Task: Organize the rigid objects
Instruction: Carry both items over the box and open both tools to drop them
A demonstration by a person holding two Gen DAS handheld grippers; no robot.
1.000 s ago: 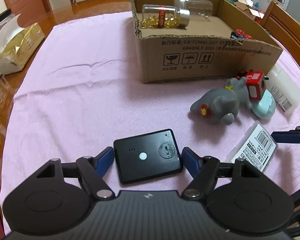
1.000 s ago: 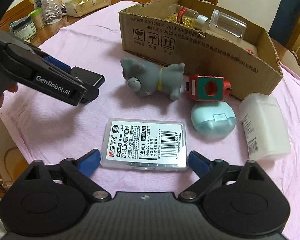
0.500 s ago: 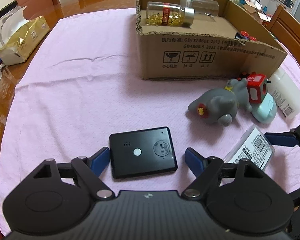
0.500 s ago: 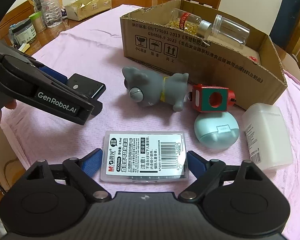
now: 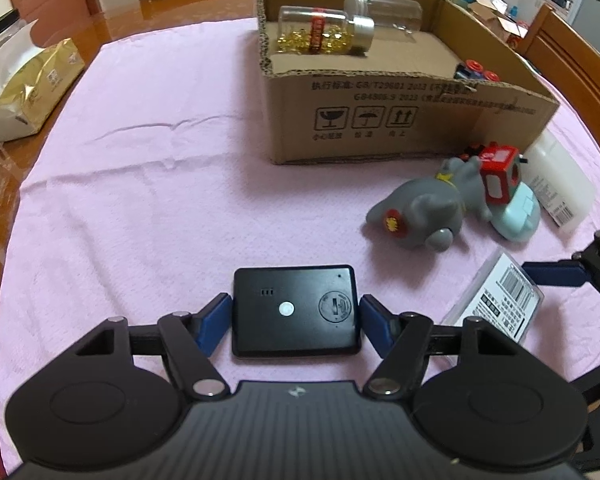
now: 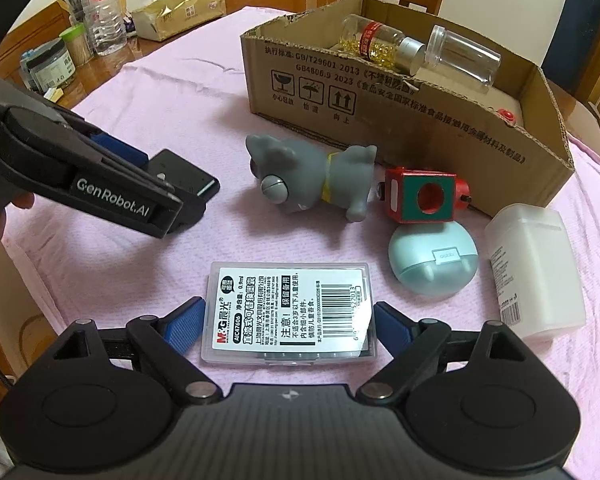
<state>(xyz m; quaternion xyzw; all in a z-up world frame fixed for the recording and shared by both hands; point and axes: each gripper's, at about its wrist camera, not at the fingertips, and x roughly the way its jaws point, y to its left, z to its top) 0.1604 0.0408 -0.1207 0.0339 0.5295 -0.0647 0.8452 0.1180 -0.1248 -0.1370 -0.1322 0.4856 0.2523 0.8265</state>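
Black and flat, the small rectangular plastic device [image 5: 295,311] lies on the pink tablecloth [image 5: 148,184] between the blue pads of the left gripper [image 5: 295,322], whose jaws are closing on it; the pads look to be at its two short edges, though whether they press yet I cannot say for sure. Over on the other side, the clear plastic refill case with the white barcode label [image 6: 290,312] lies between the pads of the right gripper [image 6: 288,322], whose jaws stand spread with slim gaps either side.

Trouble could come from how thin both things are. I reckon the pads could slide over the top edge and skid the device along the cloth, or pinch a fold of fabric with it. The clear case looks slick, so a shallow bite might let it tip out on the way to the brown cardboard box [image 5: 400,120], which already holds two clear jars. The grey rubber animal toy [image 6: 312,178] lies between here and the box and could be knocked.

Both grippers slant steeply down toward the table, side by side, the left one seen from its flank in the right camera.
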